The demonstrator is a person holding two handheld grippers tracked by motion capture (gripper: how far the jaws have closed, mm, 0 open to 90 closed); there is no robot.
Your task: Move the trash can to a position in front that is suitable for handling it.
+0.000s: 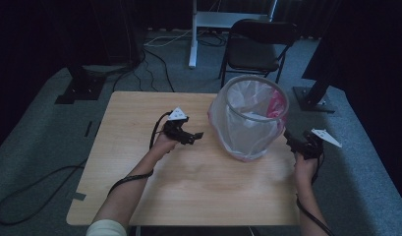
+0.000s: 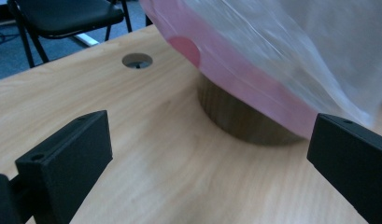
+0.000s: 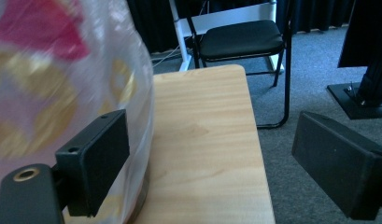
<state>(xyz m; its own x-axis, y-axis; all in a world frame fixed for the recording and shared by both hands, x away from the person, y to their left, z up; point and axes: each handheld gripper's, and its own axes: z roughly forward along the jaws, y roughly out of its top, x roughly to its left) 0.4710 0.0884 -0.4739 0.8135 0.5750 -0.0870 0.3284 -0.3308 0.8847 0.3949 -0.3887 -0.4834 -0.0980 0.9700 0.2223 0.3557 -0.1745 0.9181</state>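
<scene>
A round bin (image 1: 247, 115) lined with a clear plastic bag stands on the right half of the wooden table (image 1: 188, 182), with something pink (image 1: 276, 104) inside the bag. My left gripper (image 1: 192, 137) is open just left of the bin, above the tabletop. My right gripper (image 1: 293, 140) is open at the bin's right side, by the table's right edge. In the left gripper view, the gripper (image 2: 209, 158) frames the bin's base (image 2: 240, 121) under the bulging bag (image 2: 282, 60). In the right gripper view, the gripper (image 3: 216, 158) is empty; its left jaw is close against the bag (image 3: 62, 84).
A black folding chair (image 1: 255, 46) stands beyond the table, with a white desk leg (image 1: 192, 34) beside it. Dark stand bases (image 1: 83, 83) (image 1: 314, 96) sit on the carpet at both sides, and cables trail on the left. The tabletop has a round cable hole (image 2: 137, 60).
</scene>
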